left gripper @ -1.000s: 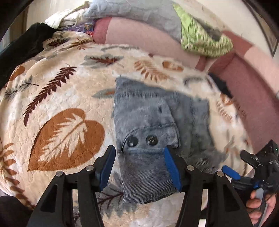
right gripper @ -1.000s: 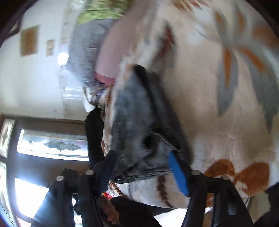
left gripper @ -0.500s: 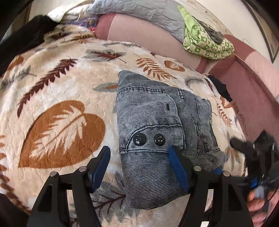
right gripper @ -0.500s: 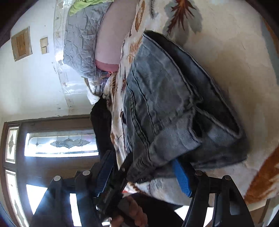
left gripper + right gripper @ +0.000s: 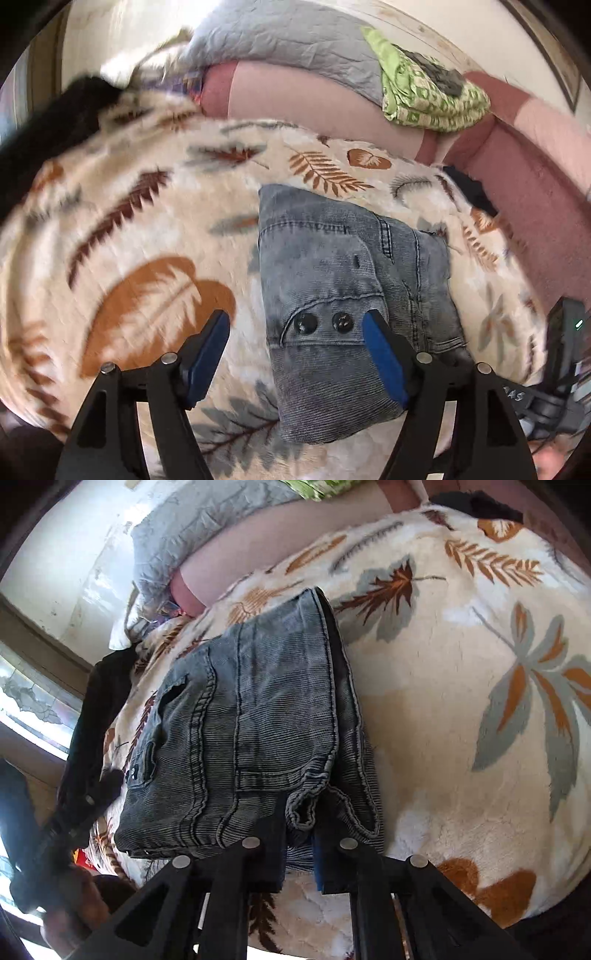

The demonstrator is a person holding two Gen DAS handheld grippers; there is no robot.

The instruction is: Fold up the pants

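the pants (image 5: pixel 343 295), grey-blue denim, lie folded into a thick rectangular bundle on a cream blanket (image 5: pixel 140 236) printed with brown and grey leaves. in the left wrist view they fill the centre and lower middle of the frame, two dark buttons (image 5: pixel 321 323) showing on a flap near the bottom.

the left tool (image 5: pixel 295 354) stands wide open at the bottom of that frame, its blue pads (image 5: pixel 384 358) spread apart; one pad sits over the bundle's lower right part, the other over bare blanket, and nothing is held between them.

in the right wrist view the right tool (image 5: pixel 299 845) is at the bottom centre, its fingers drawn close together on a rolled edge of the pants (image 5: pixel 258 720), gripping the near end of the bundle.

a pink sofa back (image 5: pixel 303 99) runs across the top of the left view, with a grey quilt (image 5: pixel 288 44) and a green patterned cloth (image 5: pixel 428 99) draped on it.
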